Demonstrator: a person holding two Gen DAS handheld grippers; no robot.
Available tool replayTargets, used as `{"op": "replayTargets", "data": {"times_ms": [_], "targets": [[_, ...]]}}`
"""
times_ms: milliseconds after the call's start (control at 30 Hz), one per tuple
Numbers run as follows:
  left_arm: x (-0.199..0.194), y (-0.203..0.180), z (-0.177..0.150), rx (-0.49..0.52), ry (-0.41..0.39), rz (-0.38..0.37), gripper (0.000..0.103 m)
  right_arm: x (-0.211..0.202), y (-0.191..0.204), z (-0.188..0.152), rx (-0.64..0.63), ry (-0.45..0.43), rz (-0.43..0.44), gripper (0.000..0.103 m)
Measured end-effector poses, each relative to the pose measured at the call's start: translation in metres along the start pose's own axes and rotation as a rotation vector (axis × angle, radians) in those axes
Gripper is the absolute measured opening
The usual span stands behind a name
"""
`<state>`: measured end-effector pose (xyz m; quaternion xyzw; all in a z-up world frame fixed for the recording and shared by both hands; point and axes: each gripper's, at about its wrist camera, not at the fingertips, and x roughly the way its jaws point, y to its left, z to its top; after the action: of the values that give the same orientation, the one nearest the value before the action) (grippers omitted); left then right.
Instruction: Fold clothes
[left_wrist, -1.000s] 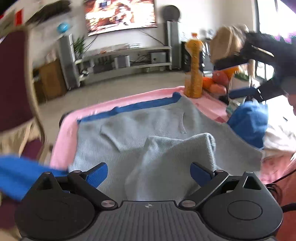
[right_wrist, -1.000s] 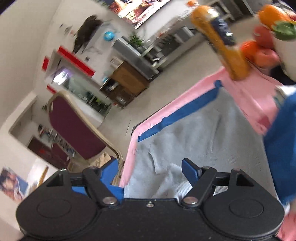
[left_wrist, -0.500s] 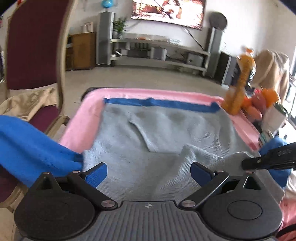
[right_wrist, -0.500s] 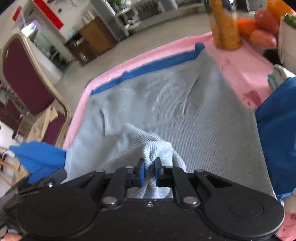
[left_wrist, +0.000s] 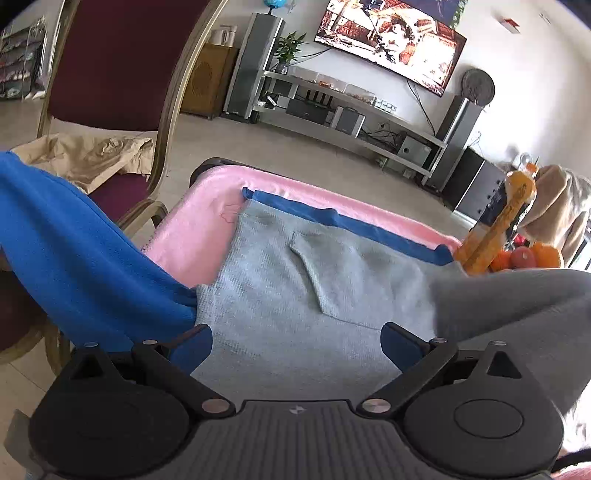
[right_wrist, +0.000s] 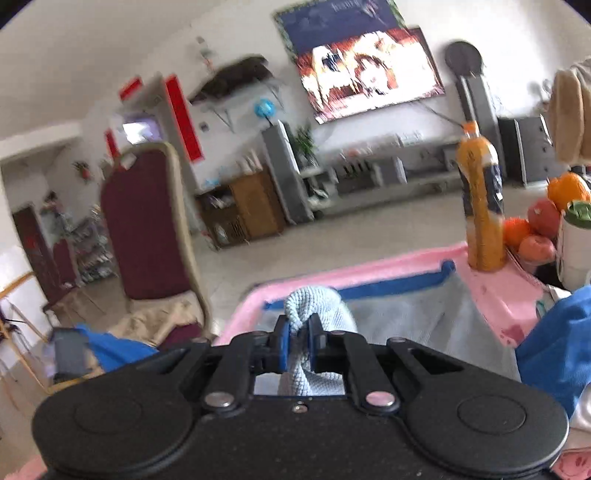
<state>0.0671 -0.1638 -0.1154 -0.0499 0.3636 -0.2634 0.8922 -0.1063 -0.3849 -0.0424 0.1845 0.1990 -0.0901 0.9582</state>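
1. A pale grey-blue knitted garment (left_wrist: 295, 295) lies spread flat on a pink-covered worktop (left_wrist: 192, 236), with a blue fabric strip (left_wrist: 369, 229) along its far edge.
2. Right gripper (right_wrist: 297, 343): jaws nearly shut, having just closed, and pinching a bunched fold of the knit, lifted above the spread part.
3. Left gripper (left_wrist: 297, 343): jaws wide open, holding nothing, over the garment's near edge.
4. A blue fleece cloth (left_wrist: 74, 266) hangs at near left.
5. An orange juice bottle (right_wrist: 482, 206) stands at the far right corner.
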Motion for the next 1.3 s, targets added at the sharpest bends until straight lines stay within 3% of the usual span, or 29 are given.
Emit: {"op": "replayTargets", "data": {"times_ms": [100,167,200,233,300,333,367,433,500,567,633,700,767,800,900,1033,1133,1167,1200,1300], "targets": [[0.005,0.004,-0.001,-0.012,0.021,0.001,0.1,0.058,-0.003,0.015,-0.015,0.104,-0.044,0.018],[0.01,0.007,-0.003,-0.021,0.047,0.011,0.1,0.096,-0.005,0.025,-0.025,0.184,-0.079,0.03],[0.011,0.009,-0.004,-0.021,0.058,0.015,0.1,0.114,-0.007,0.03,-0.033,0.251,-0.112,0.042],[0.011,0.01,-0.005,-0.02,0.069,0.018,0.1,0.127,-0.009,0.034,-0.03,0.305,-0.133,0.043],[0.013,0.012,-0.008,-0.016,0.087,0.023,0.1,0.122,-0.016,0.041,0.01,0.326,-0.123,0.052],[0.014,0.013,-0.009,-0.014,0.094,0.025,0.1,0.112,-0.02,0.043,0.01,0.318,-0.118,0.066],[0.015,0.013,-0.01,-0.013,0.103,0.027,0.1,0.1,-0.024,0.044,-0.002,0.31,-0.118,0.074],[0.016,0.013,-0.014,-0.012,0.133,0.009,0.096,0.076,-0.033,0.046,-0.023,0.298,-0.118,0.074],[0.016,0.012,-0.019,-0.01,0.166,-0.017,0.079,0.053,-0.049,0.044,-0.01,0.313,-0.109,0.074],[0.013,0.01,-0.028,-0.007,0.203,-0.052,0.07,0.038,-0.069,0.04,0.043,0.344,-0.082,0.074],[0.011,0.009,-0.037,-0.005,0.237,-0.072,0.069,0.03,-0.09,0.03,0.118,0.382,-0.049,0.074],[0.011,0.007,-0.046,-0.007,0.264,-0.074,0.07,0.026,-0.111,0.01,0.208,0.421,-0.011,0.071],[0.015,0.005,-0.052,0.001,0.293,-0.064,0.07,0.031,-0.129,-0.017,0.279,0.471,-0.007,0.048],[0.018,0.002,-0.054,0.015,0.307,-0.058,0.07,0.036,-0.137,-0.03,0.317,0.491,-0.006,0.044],[0.03,-0.006,-0.057,0.059,0.343,-0.054,0.07,0.048,-0.156,-0.067,0.429,0.528,-0.005,0.042],[0.042,-0.016,-0.065,0.103,0.381,-0.078,0.067,0.063,-0.16,-0.089,0.439,0.581,-0.062,0.042],[0.046,-0.028,-0.071,0.179,0.36,-0.048,0.045,0.068,-0.149,-0.09,0.364,0.579,-0.072,0.043],[0.046,-0.032,-0.072,0.209,0.346,-0.032,0.023,0.071,-0.147,-0.092,0.346,0.581,-0.084,0.042],[0.045,-0.035,-0.074,0.233,0.339,-0.021,0.009,0.073,-0.145,-0.094,0.331,0.575,-0.093,0.042],[0.032,-0.033,-0.077,0.238,0.318,-0.019,0.007,0.07,-0.137,-0.093,0.271,0.542,-0.112,0.005]]}}
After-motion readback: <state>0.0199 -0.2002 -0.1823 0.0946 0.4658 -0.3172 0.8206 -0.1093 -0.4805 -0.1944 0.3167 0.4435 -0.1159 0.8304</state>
